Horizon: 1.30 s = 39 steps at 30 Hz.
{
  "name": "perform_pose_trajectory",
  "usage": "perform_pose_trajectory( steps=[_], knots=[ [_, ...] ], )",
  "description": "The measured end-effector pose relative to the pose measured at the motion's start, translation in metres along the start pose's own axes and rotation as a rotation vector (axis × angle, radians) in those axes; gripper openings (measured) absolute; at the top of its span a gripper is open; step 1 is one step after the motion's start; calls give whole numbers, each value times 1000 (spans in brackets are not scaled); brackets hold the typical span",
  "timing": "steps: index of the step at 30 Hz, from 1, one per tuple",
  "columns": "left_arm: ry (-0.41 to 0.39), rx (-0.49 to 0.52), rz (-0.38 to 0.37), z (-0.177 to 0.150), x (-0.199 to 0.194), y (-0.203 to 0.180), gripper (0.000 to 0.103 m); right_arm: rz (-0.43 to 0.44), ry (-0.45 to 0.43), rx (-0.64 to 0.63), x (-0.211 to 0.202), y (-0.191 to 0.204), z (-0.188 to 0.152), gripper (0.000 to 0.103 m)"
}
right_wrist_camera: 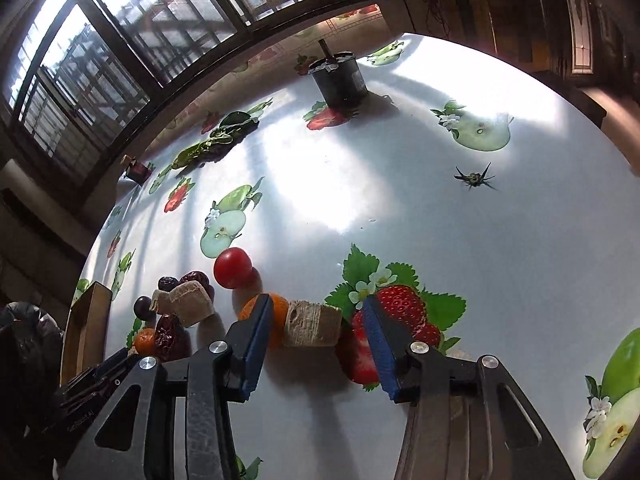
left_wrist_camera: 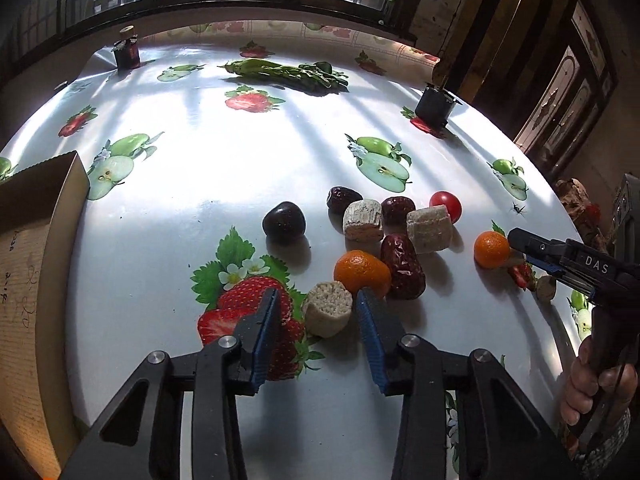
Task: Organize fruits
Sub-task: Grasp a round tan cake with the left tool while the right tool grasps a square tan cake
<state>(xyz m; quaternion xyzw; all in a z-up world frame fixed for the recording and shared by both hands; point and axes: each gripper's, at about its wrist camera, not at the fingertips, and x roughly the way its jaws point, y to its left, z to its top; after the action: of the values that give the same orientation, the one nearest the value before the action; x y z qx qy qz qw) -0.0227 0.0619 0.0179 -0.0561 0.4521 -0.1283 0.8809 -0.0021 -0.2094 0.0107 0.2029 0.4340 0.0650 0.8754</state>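
Observation:
On the fruit-print tablecloth (left_wrist_camera: 240,168) lies a cluster: a dark plum (left_wrist_camera: 284,220), three red dates (left_wrist_camera: 402,266), beige cylinder chunks (left_wrist_camera: 363,220), a cherry tomato (left_wrist_camera: 446,204) and two small oranges (left_wrist_camera: 362,272). My left gripper (left_wrist_camera: 318,312) is open, its blue pads on either side of a beige chunk (left_wrist_camera: 327,308) with a gap on the left side. My right gripper (right_wrist_camera: 316,316) is open around another beige chunk (right_wrist_camera: 314,323), gaps on both sides. The second orange (right_wrist_camera: 264,312) sits just behind its left finger.
A cardboard box (left_wrist_camera: 40,240) stands at the left table edge. Leafy greens (left_wrist_camera: 288,72), a small bottle (left_wrist_camera: 127,52) and a black cylinder (left_wrist_camera: 434,110) stand at the far side. A small dry calyx (right_wrist_camera: 474,178) lies right of the cluster. A hand (left_wrist_camera: 592,384) holds the right gripper.

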Motion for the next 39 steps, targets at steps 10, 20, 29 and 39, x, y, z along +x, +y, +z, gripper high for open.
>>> perform_pose_trajectory(
  steps=[10,20,29,39],
  knots=[
    [-40,-7,-63,-7,6,-2,54,-55,-52,-44,2,3,-3,45],
    [-35,34,-82,-13,5,-11,25,-94,-69,-76,-6,6,-11,31],
    [-33,41,-79,-13,7,-13,31,-204,-48,-187,6,20,-16,35],
    [-37,51,-97,-13,6,-15,22,-235,-66,-177,3,19,-18,34]
  ],
)
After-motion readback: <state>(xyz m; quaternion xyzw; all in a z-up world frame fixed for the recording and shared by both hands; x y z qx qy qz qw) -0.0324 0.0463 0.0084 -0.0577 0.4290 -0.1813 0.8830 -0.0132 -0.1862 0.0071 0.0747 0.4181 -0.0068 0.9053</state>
